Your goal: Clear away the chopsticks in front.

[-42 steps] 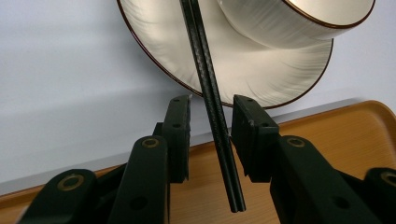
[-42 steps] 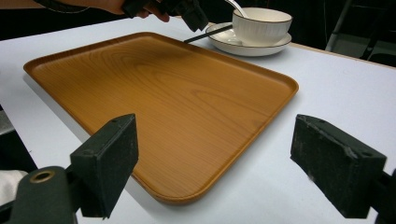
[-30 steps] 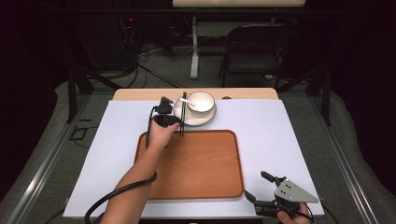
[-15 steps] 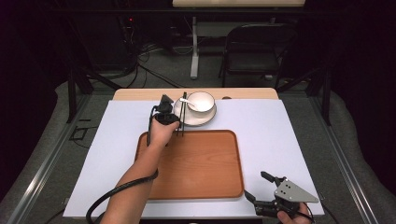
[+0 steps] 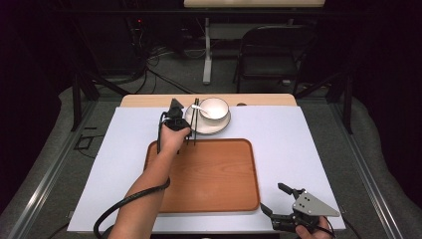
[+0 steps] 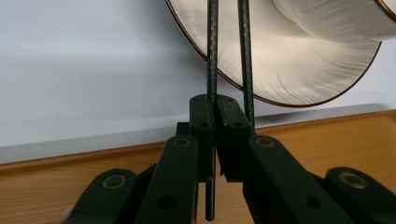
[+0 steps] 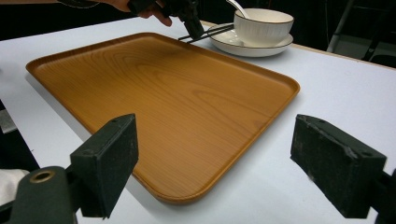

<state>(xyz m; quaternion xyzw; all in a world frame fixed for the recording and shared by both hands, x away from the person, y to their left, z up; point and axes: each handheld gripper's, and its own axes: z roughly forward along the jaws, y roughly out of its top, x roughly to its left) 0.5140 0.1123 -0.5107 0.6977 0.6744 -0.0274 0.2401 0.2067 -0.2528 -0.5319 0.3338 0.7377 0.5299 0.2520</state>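
**At the plate: left gripper clamps one chopstick**

At the far edge of the tray (image 5: 214, 174), your left gripper (image 6: 214, 112) has just been closing, and its jaws now pinch one chopstick (image 6: 212, 51). The second chopstick (image 6: 245, 56) lies just beside, outside the jaws. Both lean on the plate (image 5: 219, 128) under the bowl (image 5: 214, 108). Your right gripper (image 7: 215, 158) rests near the tray's near right corner, jaws wide apart, holding nothing.

Rectangular orange-brown wooden tray (image 7: 154, 107): smooth, satin grain. Ribbed white ceramic bowl (image 7: 263, 25) and saucer (image 6: 285, 70): glossy. Thin black chopsticks (image 6: 212, 56): finely textured, matt. Black gripper pads (image 7: 337, 163): matt, rubbery. White bench top (image 5: 298, 139): matt.
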